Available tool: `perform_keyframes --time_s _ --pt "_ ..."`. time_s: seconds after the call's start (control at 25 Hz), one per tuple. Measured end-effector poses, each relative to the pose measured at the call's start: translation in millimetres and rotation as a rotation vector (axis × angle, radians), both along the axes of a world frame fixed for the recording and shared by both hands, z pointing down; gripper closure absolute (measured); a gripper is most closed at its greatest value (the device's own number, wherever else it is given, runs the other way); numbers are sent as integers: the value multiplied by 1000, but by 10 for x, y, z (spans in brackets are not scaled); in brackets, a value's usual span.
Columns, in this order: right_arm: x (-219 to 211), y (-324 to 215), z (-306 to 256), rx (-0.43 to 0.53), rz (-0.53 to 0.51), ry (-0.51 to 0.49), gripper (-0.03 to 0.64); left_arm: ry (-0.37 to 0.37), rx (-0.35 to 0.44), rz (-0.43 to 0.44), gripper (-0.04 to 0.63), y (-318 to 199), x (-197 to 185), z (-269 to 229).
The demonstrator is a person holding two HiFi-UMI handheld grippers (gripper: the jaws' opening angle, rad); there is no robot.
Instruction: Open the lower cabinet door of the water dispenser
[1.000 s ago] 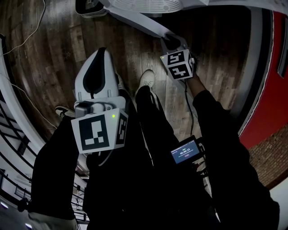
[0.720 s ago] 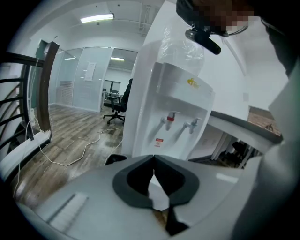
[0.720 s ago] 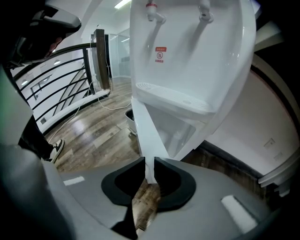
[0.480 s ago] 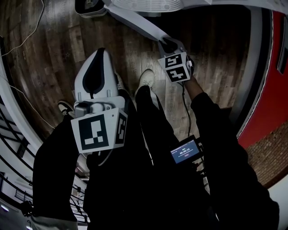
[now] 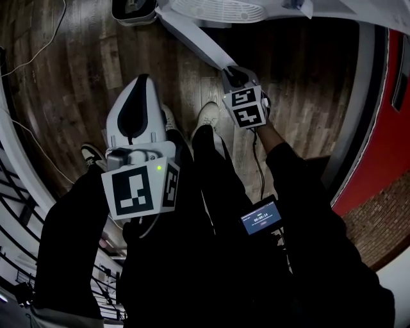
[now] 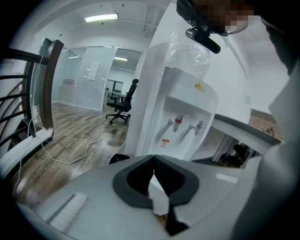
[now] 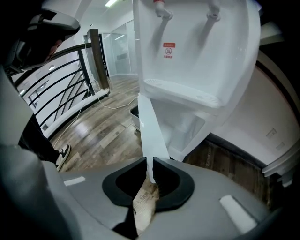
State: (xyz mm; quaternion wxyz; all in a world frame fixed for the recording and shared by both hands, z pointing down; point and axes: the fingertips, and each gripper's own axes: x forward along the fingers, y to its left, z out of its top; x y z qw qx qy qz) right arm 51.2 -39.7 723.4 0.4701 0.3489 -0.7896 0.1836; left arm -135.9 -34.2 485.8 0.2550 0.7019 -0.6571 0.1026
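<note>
Cabinet door (image 7: 151, 126) sits pinched between right hand-held gripper's (image 7: 149, 160) just-closing jaws.

right gripper (image 7: 150, 176) — jaws just closing, pinching cabinet door (image 7: 151, 131) edge | door ajar

The floor (image 5: 77, 70) is dark, wood-grained planking that fills the upper half of the head view. The water dispenser (image 7: 197, 56) stands on it, its base at the top edge of that view. Just beside the base, toward the upper left, sits a small dark bin (image 5: 131, 8) with a pale rim. A thin white cable (image 6: 69, 162) trails in loose loops across the boards at the lower left of the left gripper view. A black office chair (image 6: 123, 101) stands well back at mid-left there. The person's white shoe (image 5: 208, 114) is planted near the head view's centre, and a black-and-white shoe (image 5: 90, 154) at mid-left
</note>
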Motion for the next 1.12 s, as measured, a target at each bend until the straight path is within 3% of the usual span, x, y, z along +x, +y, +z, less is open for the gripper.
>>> perform_keyframes --time_s 1.12 --pt "-911 726 9 -33 -343 -4 578 9 -8 3 588 88 -195 73"
